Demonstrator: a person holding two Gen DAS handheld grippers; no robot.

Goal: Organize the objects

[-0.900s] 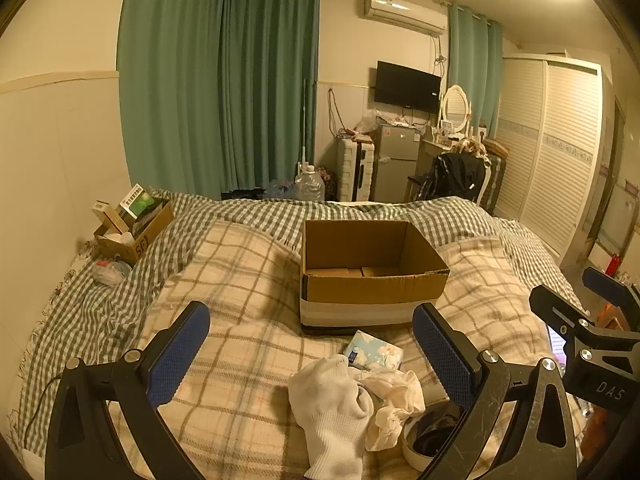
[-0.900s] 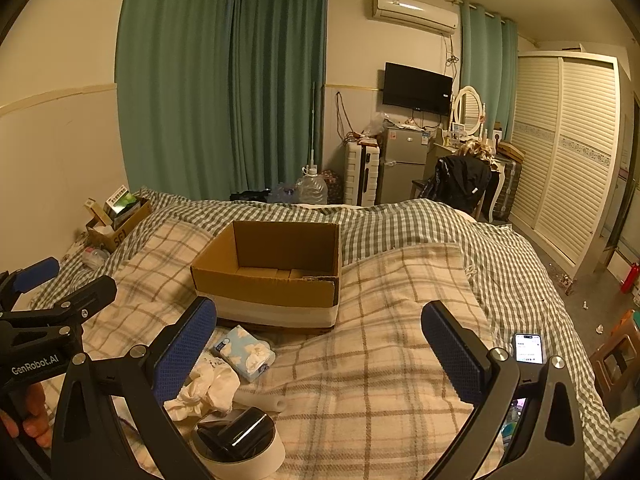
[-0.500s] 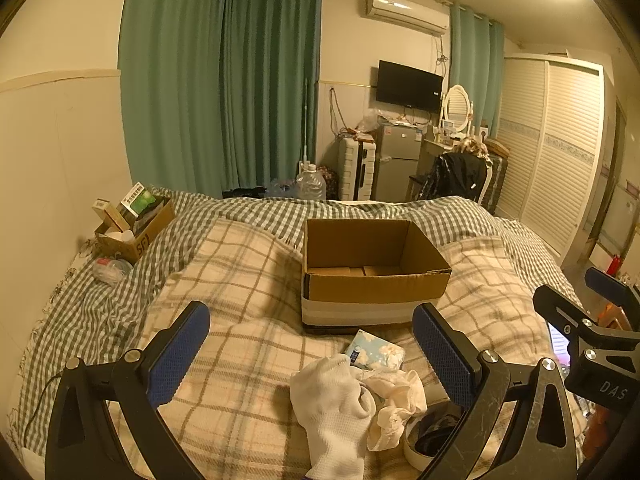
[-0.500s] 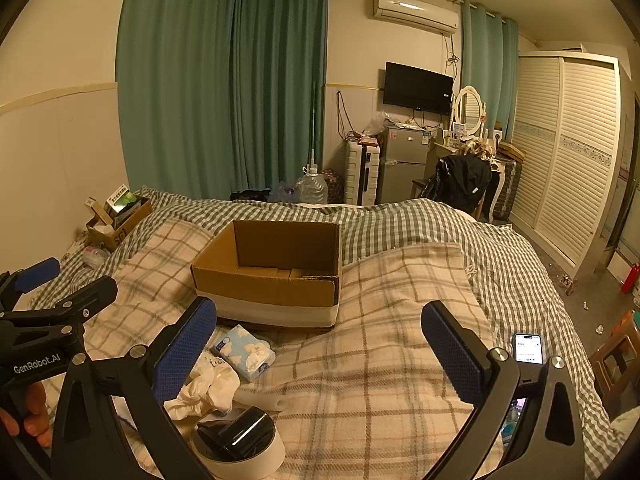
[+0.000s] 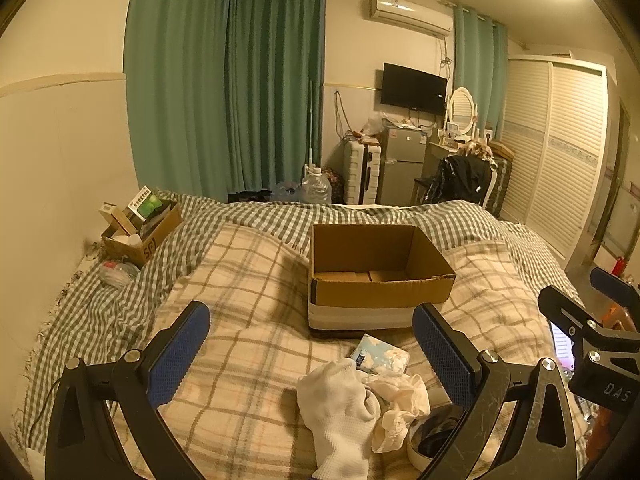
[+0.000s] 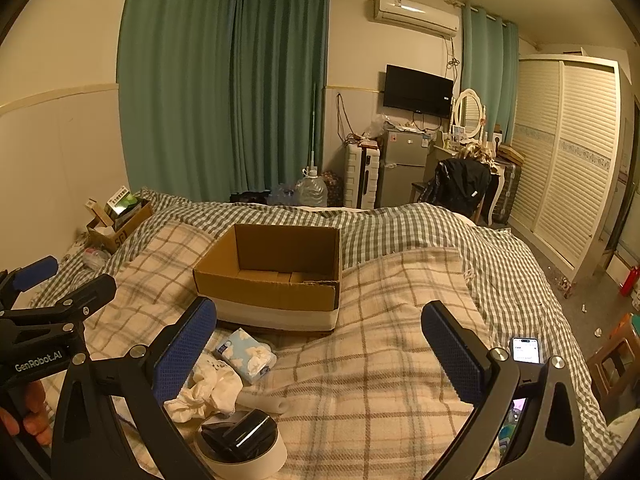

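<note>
Both tools hover low over the near end of the bed (image 6: 400, 360), side by side and facing the far wall. The left hand-held gripper (image 5: 310, 350) has its blue-padded fingers spread wide with nothing between them, and the right hand-held gripper (image 6: 320, 350) is equally wide apart and empty. The loose things to be tidied lie in a small cluster on the plaid blanket (image 5: 248, 280), just this side of the open cardboard box (image 5: 376, 276), which stands empty toward the middle of the bed. In the left wrist view the white sock (image 5: 336, 412) lies almost straight ahead and a little right of centre, with its long axis running near to far, roughly in line with the tool's fingers. A crumpled cream cloth (image 5: 400, 404) touches its right side, and a floral tissue pack (image 5: 380, 356) sits just beyond, near the foot of the box. A white round container (image 6: 240, 448) with dark contents sits nearest of all. From the right wrist view the same cluster falls at the far left, behind that tool's left finger. So the left tool looks the better placed for the sock: the move would be short, forward and down, then on to the box directly beyond. A phone (image 6: 526, 350) with a lit screen lies on the blanket well to the right.
</note>
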